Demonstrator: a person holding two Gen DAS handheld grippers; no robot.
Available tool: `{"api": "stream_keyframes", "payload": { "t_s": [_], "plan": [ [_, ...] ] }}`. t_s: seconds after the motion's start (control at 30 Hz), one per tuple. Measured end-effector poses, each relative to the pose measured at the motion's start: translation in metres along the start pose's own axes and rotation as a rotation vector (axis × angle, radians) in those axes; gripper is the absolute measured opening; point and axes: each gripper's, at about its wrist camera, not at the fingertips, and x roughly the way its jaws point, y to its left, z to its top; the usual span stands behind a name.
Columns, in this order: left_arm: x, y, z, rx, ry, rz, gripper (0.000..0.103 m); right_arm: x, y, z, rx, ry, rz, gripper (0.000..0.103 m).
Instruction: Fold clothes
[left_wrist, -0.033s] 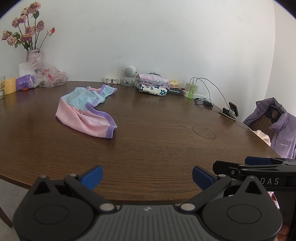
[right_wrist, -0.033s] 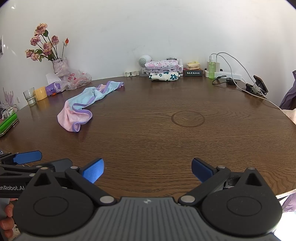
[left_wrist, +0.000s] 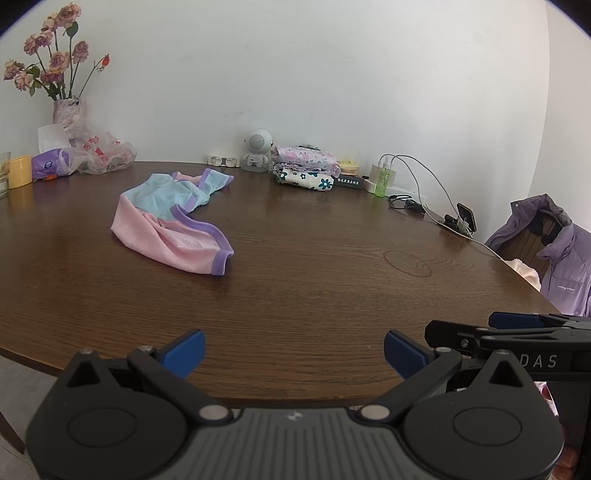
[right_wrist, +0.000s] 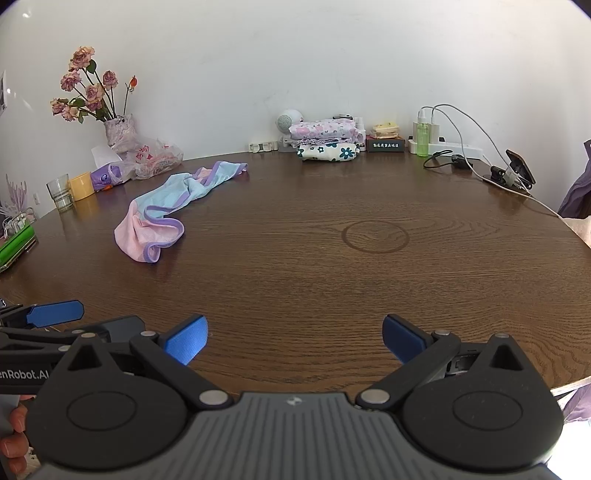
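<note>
A round dark wooden table (left_wrist: 314, 295) stands against a white wall, with a vase of roses (left_wrist: 68, 110) at the far left and 2 folded garments (left_wrist: 304, 170) stacked at the far edge by the wall. Nothing has shifted between the pictures given: the scene reads the same in both, so folding has not begun. The pink and blue garment (left_wrist: 173, 225) lies crumpled on the left half of the table, well apart from both tools. The left gripper (left_wrist: 293, 350) hangs over the near edge with its jaws spread wide and nothing between them; the right gripper (right_wrist: 293, 338) does likewise, just beside it. The next step is probably a reach toward the far left to take the garment and spread it flat.
</note>
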Motion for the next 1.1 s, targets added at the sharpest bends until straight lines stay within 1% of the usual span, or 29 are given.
{"api": "stream_keyframes", "payload": {
  "t_s": [0.43, 1.1],
  "plan": [
    [0.0006, 0.0012, -0.0042, -0.001, 0.002, 0.0, 0.103, 0.0008, -0.0005, -0.0013, 0.0, 0.002, 0.0, 0.103],
    [0.0009, 0.001, -0.0003, -0.001, 0.001, 0.005, 0.103, 0.0008, -0.0002, 0.0001, -0.003, 0.004, -0.001, 0.103]
  ]
}}
